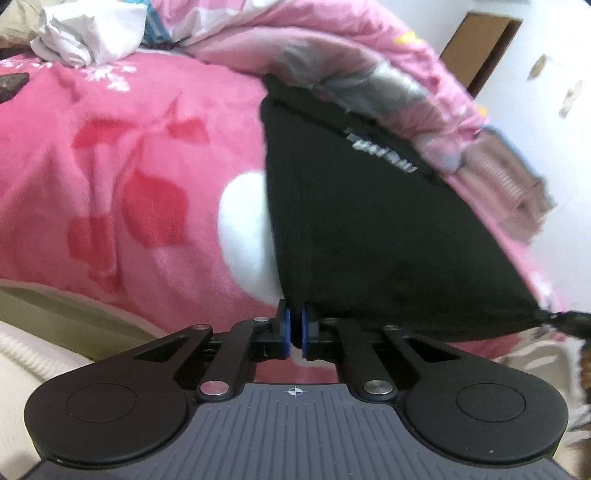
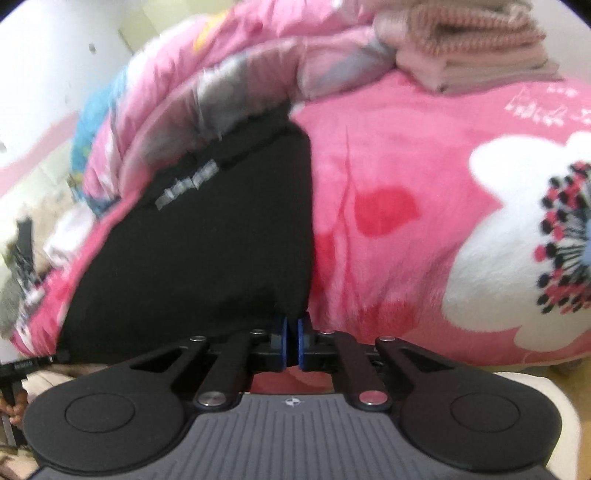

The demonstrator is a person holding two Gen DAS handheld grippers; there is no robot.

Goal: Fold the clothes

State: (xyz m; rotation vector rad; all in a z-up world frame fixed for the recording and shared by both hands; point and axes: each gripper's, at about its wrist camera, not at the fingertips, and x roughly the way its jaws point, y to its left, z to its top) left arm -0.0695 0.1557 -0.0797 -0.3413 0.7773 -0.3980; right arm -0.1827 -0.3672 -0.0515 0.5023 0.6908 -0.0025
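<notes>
Both the left gripper (image 1: 295,328) and right gripper (image 2: 291,338) pinch near corners of the black cotton garment (image 1: 362,229), which stretches away across the pink floral fleece blanket (image 1: 129,166) (bed's near edge).

Black garment (image 1: 351,229) with small white lettering, spread flat, near corners lifted, on pink floral blanket (image 1: 129,166).

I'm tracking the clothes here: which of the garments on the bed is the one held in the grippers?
The black garment, pinched at its near corners by the left gripper and right gripper. The crumpled white garment and folded pink knit lie untouched farther back.
</notes>
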